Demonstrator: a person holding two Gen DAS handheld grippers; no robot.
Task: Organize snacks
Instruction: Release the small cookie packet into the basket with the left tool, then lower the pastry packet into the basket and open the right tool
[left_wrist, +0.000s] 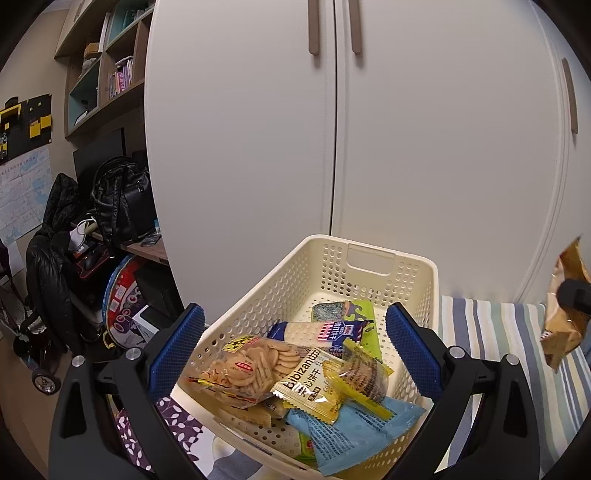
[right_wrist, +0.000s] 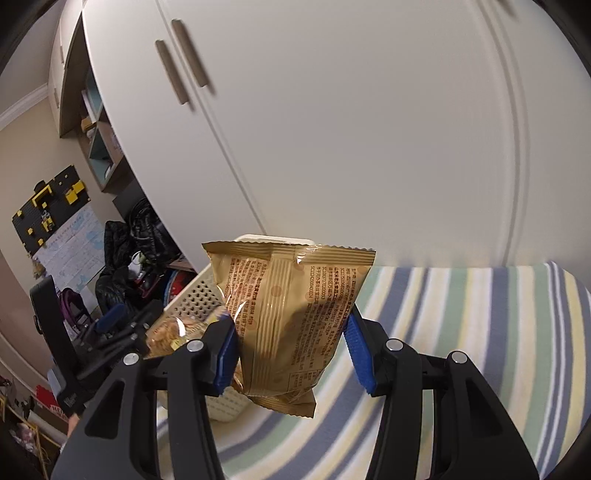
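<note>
I see a white wardrobe (left_wrist: 369, 129) ahead, a striped bedspread (right_wrist: 461, 314) below, shelves (left_wrist: 107, 66) and a black bag (left_wrist: 122, 195) left.

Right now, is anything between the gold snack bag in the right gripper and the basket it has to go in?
Nothing visible blocks it. The gold bag hangs in the right gripper beside the open-topped basket, which already holds snack packets. The left gripper straddles the basket.
</note>
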